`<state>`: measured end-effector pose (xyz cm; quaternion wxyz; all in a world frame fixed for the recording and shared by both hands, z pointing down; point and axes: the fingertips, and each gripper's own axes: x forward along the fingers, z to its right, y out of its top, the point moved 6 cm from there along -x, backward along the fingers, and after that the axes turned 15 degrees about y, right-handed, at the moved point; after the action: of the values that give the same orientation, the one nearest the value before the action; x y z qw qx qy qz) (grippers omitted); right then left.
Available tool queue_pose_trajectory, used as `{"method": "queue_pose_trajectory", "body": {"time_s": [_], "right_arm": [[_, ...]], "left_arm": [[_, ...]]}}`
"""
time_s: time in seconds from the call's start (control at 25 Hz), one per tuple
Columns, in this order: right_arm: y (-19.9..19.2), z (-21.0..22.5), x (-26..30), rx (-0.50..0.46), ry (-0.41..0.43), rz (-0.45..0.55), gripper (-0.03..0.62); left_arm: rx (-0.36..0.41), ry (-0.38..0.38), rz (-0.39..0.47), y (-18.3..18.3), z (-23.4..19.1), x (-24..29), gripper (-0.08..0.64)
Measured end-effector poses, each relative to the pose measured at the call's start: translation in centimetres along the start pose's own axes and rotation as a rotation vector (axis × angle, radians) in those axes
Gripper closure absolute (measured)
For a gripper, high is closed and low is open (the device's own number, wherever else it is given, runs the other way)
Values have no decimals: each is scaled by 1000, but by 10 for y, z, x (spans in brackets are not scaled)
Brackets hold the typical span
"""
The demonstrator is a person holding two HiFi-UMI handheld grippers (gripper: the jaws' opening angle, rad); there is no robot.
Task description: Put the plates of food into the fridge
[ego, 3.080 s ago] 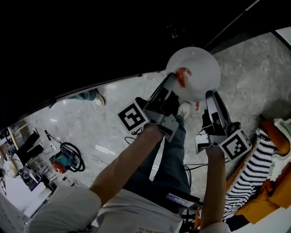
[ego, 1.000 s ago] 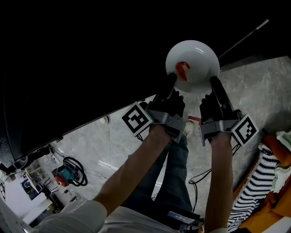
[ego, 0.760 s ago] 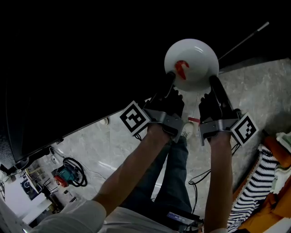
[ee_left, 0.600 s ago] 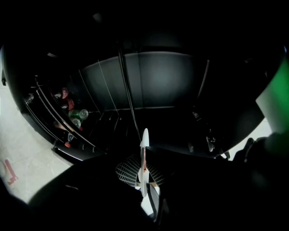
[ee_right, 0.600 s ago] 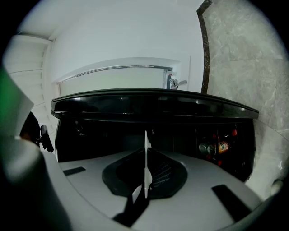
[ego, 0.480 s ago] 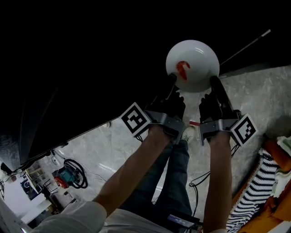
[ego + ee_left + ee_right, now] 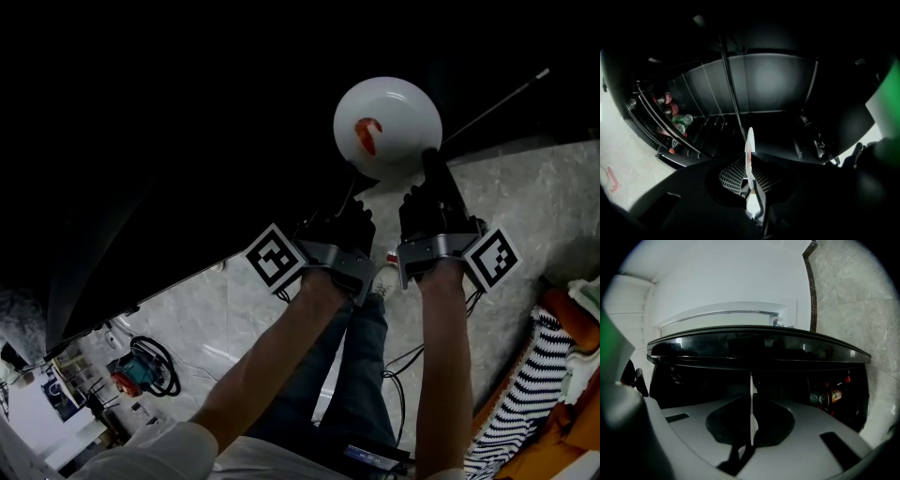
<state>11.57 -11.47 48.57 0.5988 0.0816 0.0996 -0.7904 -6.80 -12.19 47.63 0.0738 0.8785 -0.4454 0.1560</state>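
Two grippers, one plate: a person carries a white plate (image 7: 387,127) toward the dark mouth of an open fridge (image 7: 778,89). The plate sits at 1 o'clock in the head view, in the air above the marble floor (image 7: 525,187), resting on nothing.

The left gripper (image 7: 356,178) bites the plate's rim at about 7 o'clock and the right gripper (image 7: 429,161) takes it near 5 o'clock. In each gripper view the rim appears edge-on as a thin white blade, and the fingers (image 7: 733,174) are clenched tight on it from both sides. A small piece of red food (image 7: 366,136) lies on the plate, toward 9 o'clock of its centre.

Bottles (image 7: 677,123) stand in racks at 9 o'clock in the left gripper view. The shelf that will take the plate is too dark to pick out.

The plate looks stiff, smooth and breakable. It is probably glazed, so the thin rim may slip if either grip eases. The load seems light, but the two holds sit close together on the near edge and the far side hangs unsupported. A drop onto the hard floor would likely finish it. The food appears loose and could slide if the plate tips. The sound hold is the one shown, both rims pinched firmly with the plate kept level.
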Motion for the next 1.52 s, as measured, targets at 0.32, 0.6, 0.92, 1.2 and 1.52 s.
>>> {"method": "queue_pose_trajectory", "body": {"time_s": [0.32,0.6,0.92,1.2,1.52], "right_arm": [[-8,12,22,-10,-16,5,572],[-10,14,36,0,-35,8,572],[-12,23,61,-3,-45,-23,572],[-16,26,73,1,-47,-28,572],[-15,25,78,-17,-73,-33,572]], "left_arm": [[14,12,-12,-1,-8,-1,541],[20,-4,0,0,-2,-1,540],[-3,15,-1,-1,-12,-1,541],[-2,22,1,-3,-13,-3,541],[-8,30,9,-6,-16,-3,541]]}}
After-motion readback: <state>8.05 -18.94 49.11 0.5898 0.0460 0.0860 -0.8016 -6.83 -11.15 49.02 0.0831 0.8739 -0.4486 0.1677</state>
